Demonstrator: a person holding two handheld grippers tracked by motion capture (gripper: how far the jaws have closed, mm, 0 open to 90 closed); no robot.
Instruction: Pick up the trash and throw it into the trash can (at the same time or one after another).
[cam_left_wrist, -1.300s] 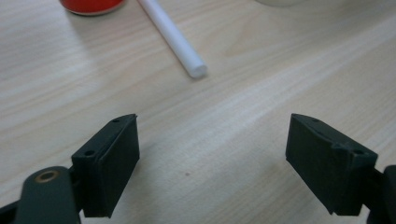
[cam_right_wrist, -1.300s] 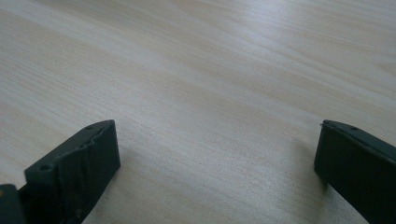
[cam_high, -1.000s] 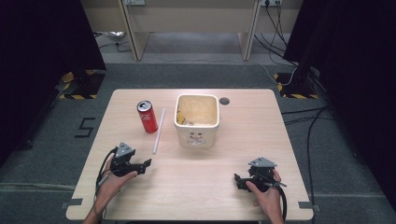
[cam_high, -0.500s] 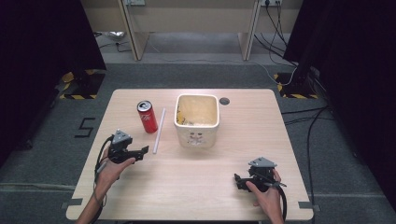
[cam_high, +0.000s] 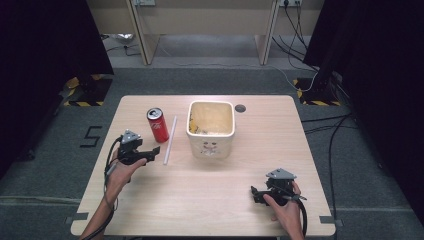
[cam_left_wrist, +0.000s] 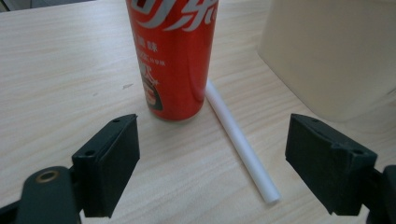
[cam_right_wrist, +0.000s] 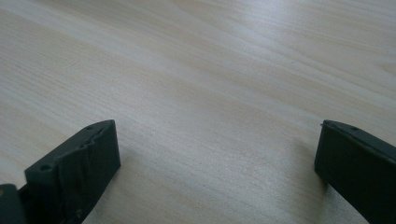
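The left gripper (cam_high: 150, 151) has advanced toward 1 o'clock since a second ago; its jaws stand wide open and empty. In the left gripper view the can (cam_left_wrist: 173, 56) and straw (cam_left_wrist: 240, 144) lie just ahead, so a pick appears imminent. The right gripper (cam_high: 257, 194) rests at the bench's (cam_high: 210, 200) 5 o'clock corner, wide open, empty.

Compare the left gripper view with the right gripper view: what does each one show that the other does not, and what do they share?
Left gripper view: a red can standing upright, a white straw lying beside it, and the cream bin to the right. Right gripper view: nothing besides bare wood between its tongs. Shared: the light wooden table and a pair of open black tongs, holding nothing.
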